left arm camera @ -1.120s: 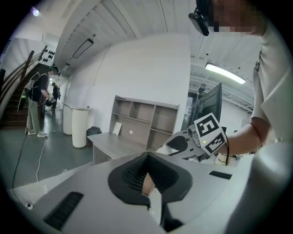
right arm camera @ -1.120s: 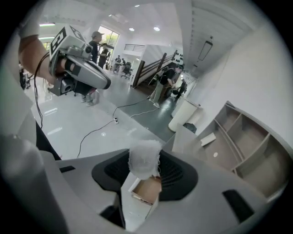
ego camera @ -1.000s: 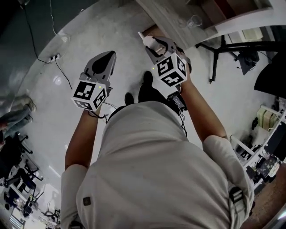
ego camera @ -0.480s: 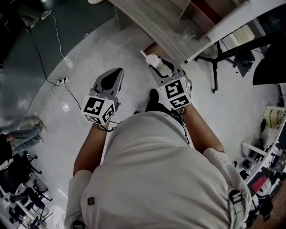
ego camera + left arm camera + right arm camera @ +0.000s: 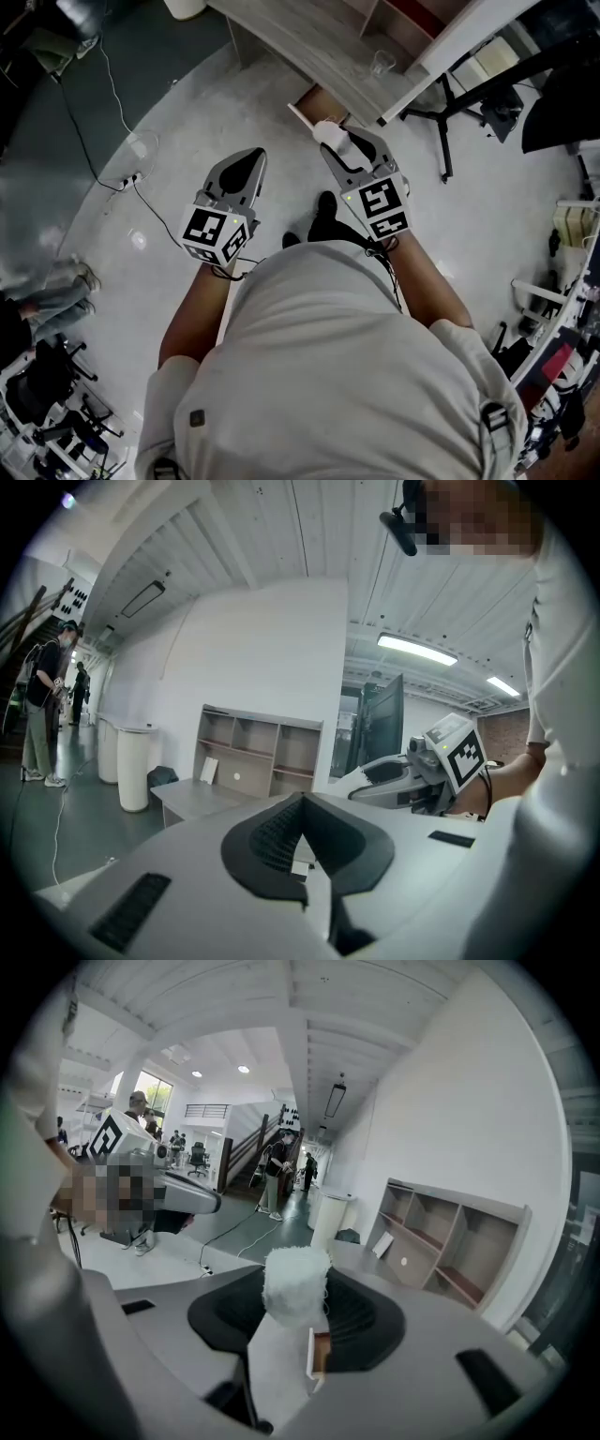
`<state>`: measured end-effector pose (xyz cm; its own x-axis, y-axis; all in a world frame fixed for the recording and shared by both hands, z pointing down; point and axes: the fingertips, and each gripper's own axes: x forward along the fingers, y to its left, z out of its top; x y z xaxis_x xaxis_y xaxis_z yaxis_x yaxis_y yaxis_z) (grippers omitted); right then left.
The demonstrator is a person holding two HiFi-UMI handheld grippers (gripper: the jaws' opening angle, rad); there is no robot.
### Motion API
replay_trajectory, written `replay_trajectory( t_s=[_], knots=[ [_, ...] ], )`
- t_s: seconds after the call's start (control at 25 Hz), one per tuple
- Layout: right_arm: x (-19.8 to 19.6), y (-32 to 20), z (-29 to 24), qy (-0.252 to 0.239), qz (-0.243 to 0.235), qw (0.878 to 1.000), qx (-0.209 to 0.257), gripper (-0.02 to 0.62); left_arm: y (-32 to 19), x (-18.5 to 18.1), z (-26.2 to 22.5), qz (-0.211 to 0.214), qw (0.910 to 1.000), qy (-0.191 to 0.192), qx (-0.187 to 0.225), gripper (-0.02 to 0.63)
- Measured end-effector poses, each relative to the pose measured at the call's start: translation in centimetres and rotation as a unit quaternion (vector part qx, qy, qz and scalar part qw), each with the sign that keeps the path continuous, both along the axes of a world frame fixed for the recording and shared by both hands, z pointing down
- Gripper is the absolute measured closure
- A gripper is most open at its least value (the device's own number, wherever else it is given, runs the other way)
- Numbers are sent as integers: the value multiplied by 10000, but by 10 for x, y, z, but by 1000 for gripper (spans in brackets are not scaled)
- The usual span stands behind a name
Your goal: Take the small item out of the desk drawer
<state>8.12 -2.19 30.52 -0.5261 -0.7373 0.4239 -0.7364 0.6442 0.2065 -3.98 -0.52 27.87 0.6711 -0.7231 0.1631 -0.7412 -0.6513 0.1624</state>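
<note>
Grey and idle, the left claw [image 5: 249, 159] sits left of centre in the head view, its jaws pressed together on nothing; one claw likely suffices for so light a thing. To its right, the right claw [image 5: 339, 141] pinches the small item [image 5: 327, 130], a white fluffy tuft, between its tips. It is held apart from the open drawer [image 5: 317, 97] under the bench [image 5: 300, 42] at upper middle, so the removal looks done.
</note>
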Motion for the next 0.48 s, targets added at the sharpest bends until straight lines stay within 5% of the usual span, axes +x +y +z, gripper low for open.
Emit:
replay_trajectory(
  t_s=[0.48],
  knots=[
    [51, 40, -12, -105, 6, 9999, 63, 414, 44, 50, -13, 210, 9997, 83, 65, 594]
  ],
)
